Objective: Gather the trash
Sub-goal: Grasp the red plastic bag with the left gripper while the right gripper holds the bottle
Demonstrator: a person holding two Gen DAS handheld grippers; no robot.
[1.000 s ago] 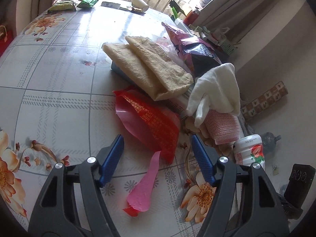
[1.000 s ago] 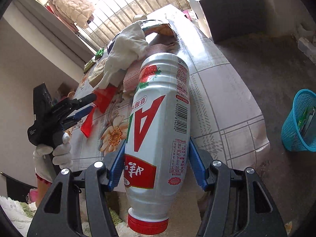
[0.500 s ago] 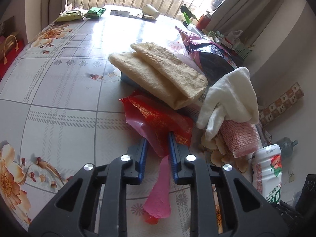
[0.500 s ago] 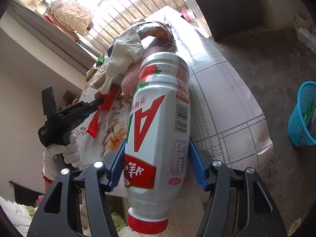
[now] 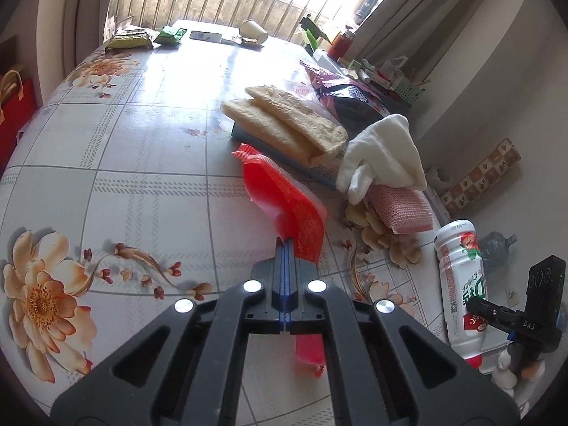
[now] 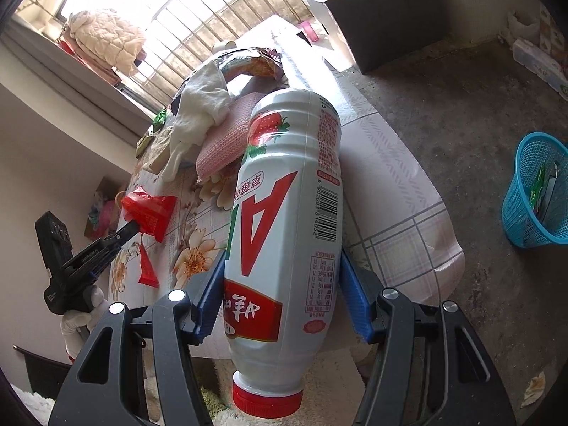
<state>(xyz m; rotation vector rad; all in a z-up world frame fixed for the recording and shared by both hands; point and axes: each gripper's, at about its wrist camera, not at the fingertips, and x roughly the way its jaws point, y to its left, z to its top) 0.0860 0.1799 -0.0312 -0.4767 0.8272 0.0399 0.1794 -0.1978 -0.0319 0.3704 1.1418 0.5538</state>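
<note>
A crumpled red plastic wrapper hangs over the flowered tablecloth, its lower end pinched in my left gripper, whose jaws have closed tight on it. A tail of the wrapper dangles below the fingers. The right wrist view shows the same wrapper lifted at the left gripper. My right gripper is shut on a white drink bottle with a red cap, held cap-down past the table's near corner. The bottle also shows in the left wrist view.
A blue mesh basket with some trash stands on the floor to the right. On the table lie beige towels, a white cloth, a pink knitted cloth, a purple snack bag, a paper cup and green packets.
My left gripper went from open around the red wrapper to shut on it, then drew back and raised it off the table. The right gripper kept still with the bottle.
</note>
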